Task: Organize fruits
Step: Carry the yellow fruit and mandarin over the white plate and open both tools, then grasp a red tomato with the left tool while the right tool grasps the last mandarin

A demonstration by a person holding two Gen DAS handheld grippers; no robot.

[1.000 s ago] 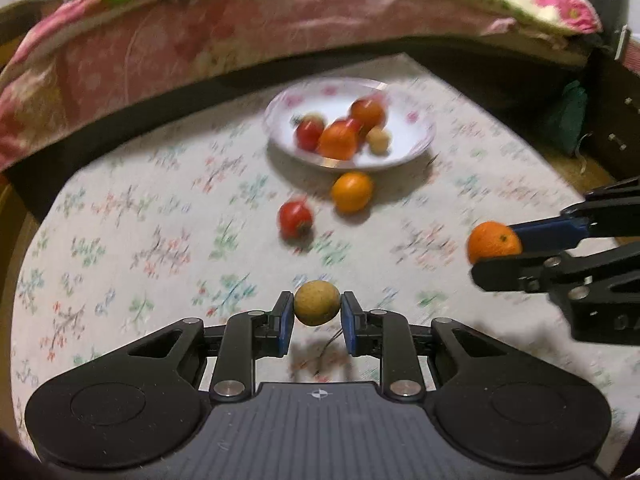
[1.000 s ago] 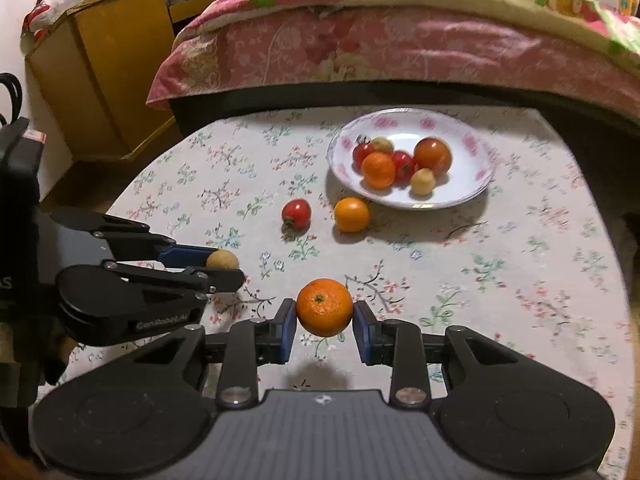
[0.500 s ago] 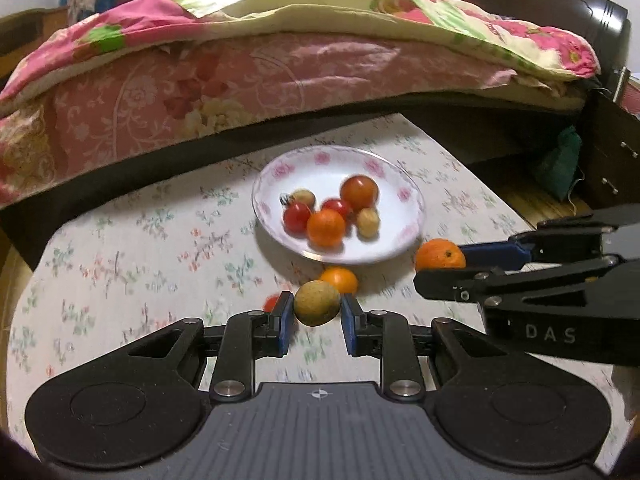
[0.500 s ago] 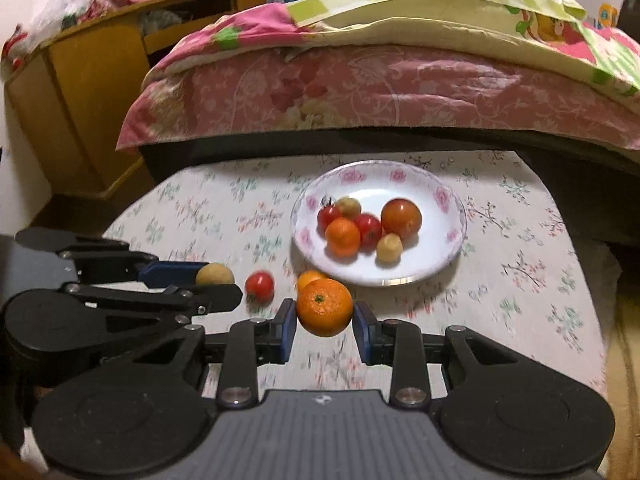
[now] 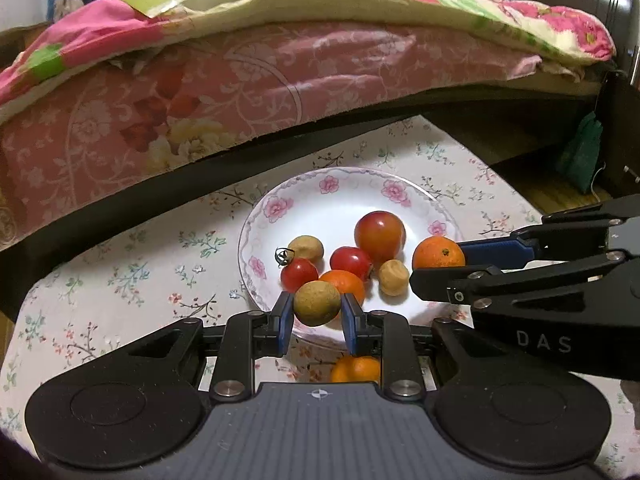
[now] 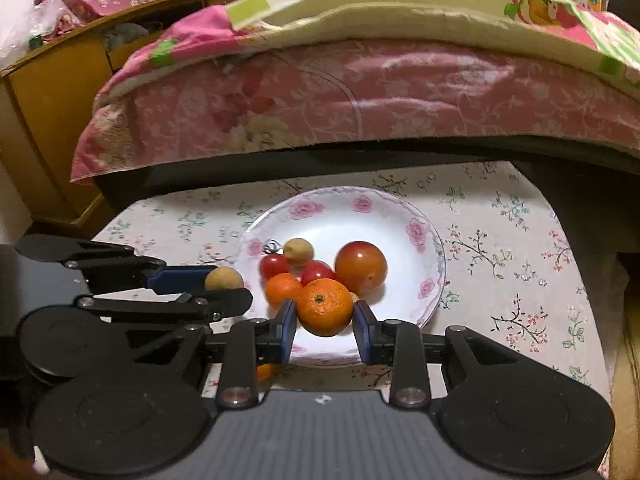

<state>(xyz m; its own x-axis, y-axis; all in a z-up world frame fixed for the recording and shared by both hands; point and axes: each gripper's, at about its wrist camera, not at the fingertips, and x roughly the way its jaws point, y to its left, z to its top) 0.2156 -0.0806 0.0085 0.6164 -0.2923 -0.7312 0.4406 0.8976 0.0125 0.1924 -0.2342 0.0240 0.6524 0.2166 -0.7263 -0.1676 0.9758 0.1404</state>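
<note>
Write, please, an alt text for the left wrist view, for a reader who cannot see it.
The left gripper holds a small tan-green fruit over the near rim of a white flowered plate that holds tomatoes, an orange and two small tan fruits. From the right, the right gripper holds an orange at the plate's edge. Behind the flowered tablecloth is a bed with pink covers.

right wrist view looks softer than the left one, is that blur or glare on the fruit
Right wrist view: mild motion blur smears the small tomatoes and plate rim; the gripped orange stays sharp. Left wrist view: crisp, with only a small highlight on the big tomato. Both bend the bed edge, a fisheye effect.
</note>
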